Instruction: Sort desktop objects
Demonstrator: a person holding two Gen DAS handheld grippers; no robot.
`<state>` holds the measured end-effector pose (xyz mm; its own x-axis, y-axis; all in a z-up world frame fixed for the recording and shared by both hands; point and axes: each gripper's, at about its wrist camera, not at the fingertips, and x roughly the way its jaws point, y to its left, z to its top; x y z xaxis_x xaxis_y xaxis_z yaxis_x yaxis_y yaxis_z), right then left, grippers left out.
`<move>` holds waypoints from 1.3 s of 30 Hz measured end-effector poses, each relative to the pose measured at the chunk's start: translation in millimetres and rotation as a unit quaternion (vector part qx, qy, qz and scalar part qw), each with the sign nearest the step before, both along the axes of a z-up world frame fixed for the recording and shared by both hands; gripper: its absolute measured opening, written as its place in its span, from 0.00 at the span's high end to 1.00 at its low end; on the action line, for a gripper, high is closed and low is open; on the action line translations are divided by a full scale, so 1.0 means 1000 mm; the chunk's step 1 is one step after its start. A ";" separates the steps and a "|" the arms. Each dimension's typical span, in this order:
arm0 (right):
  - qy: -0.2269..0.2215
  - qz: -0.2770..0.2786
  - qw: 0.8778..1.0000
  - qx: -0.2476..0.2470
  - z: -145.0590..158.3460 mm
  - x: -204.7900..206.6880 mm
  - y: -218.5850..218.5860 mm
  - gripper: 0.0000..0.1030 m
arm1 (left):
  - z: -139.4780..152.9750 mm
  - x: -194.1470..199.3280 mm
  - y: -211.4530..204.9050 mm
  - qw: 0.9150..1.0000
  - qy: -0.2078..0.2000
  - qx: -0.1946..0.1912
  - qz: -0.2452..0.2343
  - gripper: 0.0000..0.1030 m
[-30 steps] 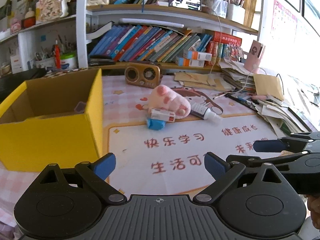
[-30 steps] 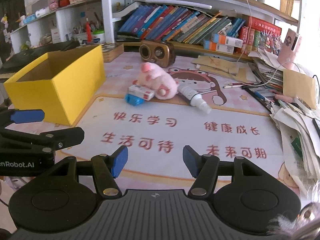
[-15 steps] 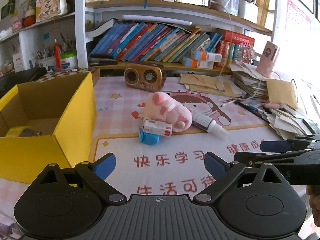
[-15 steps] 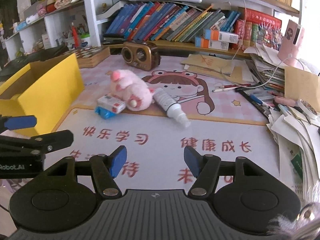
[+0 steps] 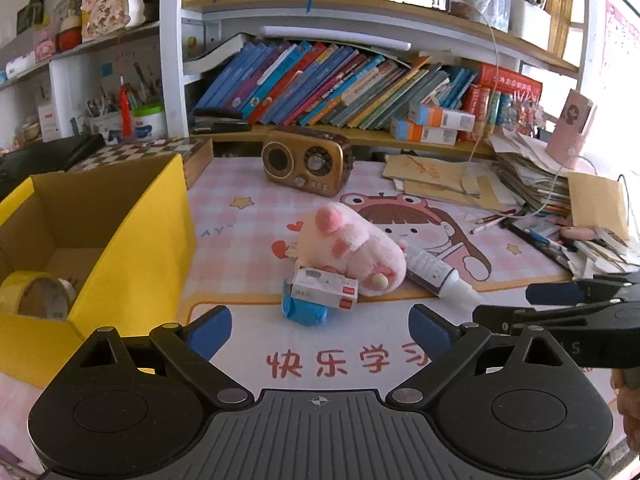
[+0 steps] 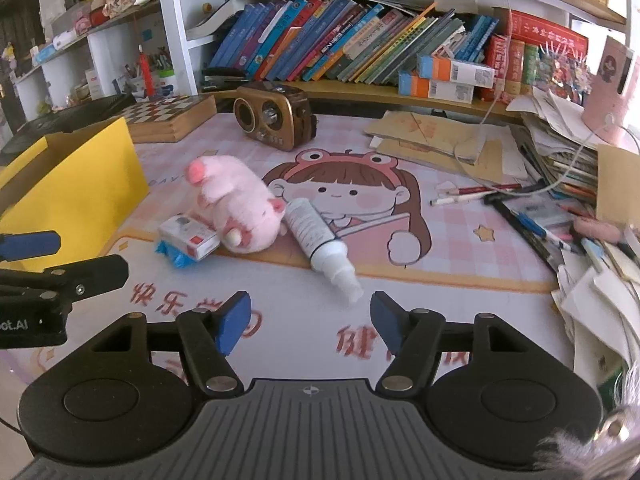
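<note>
Tape roll sits inside the yellow box on your left. Your left gripper is spread wide with nothing between its pads, above the desk mat. Ahead lie the small white carton on a blue packet, touching the pink plush, then the white tube. Your right gripper is opening, empty.

Desk mat under yellow box, plush pig, tube.
</note>
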<state>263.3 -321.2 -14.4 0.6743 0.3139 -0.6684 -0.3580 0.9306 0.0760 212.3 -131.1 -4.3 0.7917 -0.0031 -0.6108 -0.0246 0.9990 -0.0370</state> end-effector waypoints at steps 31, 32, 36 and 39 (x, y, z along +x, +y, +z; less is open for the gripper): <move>0.028 0.125 0.988 -0.081 -0.046 0.126 0.049 0.55 | -0.031 0.074 -0.015 0.998 0.044 0.035 -0.009 0.08; 0.030 0.126 0.988 -0.079 -0.046 0.127 0.049 0.57 | -0.032 0.077 -0.016 0.998 0.047 0.040 -0.013 0.08; 0.033 0.130 0.988 -0.073 -0.046 0.127 0.048 0.61 | -0.038 0.089 -0.023 0.995 0.066 0.068 -0.030 0.23; 0.035 0.133 0.988 -0.070 -0.046 0.128 0.048 0.61 | -0.044 0.095 -0.027 0.992 0.079 0.087 -0.045 0.27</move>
